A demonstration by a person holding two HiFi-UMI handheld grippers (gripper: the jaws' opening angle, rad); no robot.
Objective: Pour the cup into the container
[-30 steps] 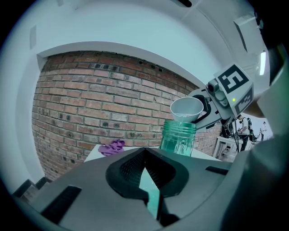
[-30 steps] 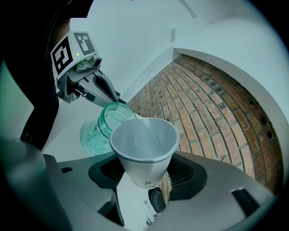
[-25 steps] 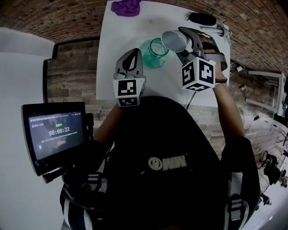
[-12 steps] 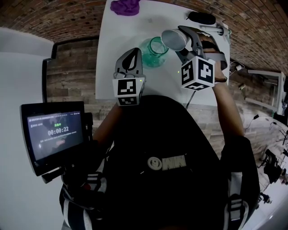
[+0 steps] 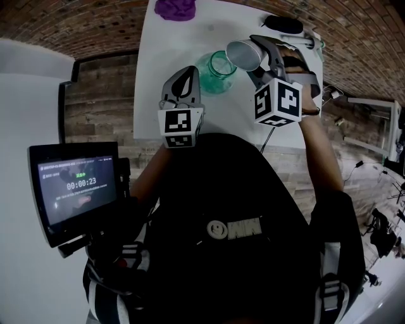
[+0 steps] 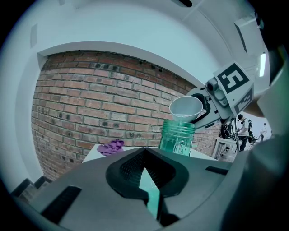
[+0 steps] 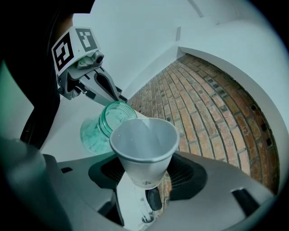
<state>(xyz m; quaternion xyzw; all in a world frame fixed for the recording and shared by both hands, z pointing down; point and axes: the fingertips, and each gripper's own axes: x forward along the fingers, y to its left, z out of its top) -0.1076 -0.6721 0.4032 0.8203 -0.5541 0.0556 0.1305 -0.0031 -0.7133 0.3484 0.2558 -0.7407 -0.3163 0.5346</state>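
On the white table point(image 5: 190, 44) stands a green glass jar point(image 5: 218, 71), upright with its mouth open. My right gripper point(image 5: 254, 49) is shut on a white paper cup point(image 5: 243, 55), which is tipped on its side with the rim toward the jar's mouth, just above and to the right of it. In the right gripper view the cup point(image 7: 144, 146) sits between my jaws and its inside shows only white; the jar point(image 7: 107, 122) lies beyond it. My left gripper point(image 5: 188, 73) hovers shut and empty at the jar's near left. From the left gripper view the jar point(image 6: 177, 135) stands under the cup point(image 6: 186, 108).
A purple cloth point(image 5: 177, 9) lies at the table's far edge, and a black object point(image 5: 285, 26) at the far right corner. A screen with a timer point(image 5: 76, 190) hangs at my left. Brick floor surrounds the table.
The right gripper and the tipped cup have shifted very slightly farther up the view. The left gripper and the jar have not moved.
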